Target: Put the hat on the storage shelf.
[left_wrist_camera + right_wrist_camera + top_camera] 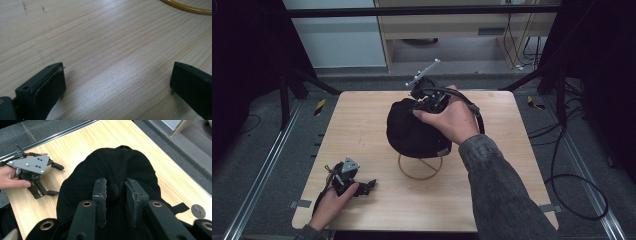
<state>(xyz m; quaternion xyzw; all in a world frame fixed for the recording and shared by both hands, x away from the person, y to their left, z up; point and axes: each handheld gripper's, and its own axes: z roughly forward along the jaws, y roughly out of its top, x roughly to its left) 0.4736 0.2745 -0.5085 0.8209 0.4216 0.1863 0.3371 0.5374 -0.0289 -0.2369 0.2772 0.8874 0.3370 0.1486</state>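
Black cap [414, 130] sits on a thin yellow wire stand [420, 167] near the middle of the pale wooden worktop [362, 125]. My right gripper [428, 102] is at the crown of the cap, on its far side, with my right hand [452, 120] wrapped around it. In the right gripper view, the jaws are drawn close on either side of the small button [114, 190] at the top of the crown, pinching it or just about to; I cannot tell whether the pads press firmly.

My left gripper [354, 185] rests low on the near left part of the worktop, well apart from the cap, held by my left hand [332, 200]. In the left gripper view its jaws are spread wide over bare wood, holding nothing, with a curve of the stand's yellow ring [190, 8] at the top right corner.

I judge the work is at the grasp stage: the cap rests on its stand, not yet lifted, and the grip on the button looks set or nearly set. What remains, as I read it, is raising the cap off the stand and putting it wherever it belongs. The left gripper has no part in this yet.
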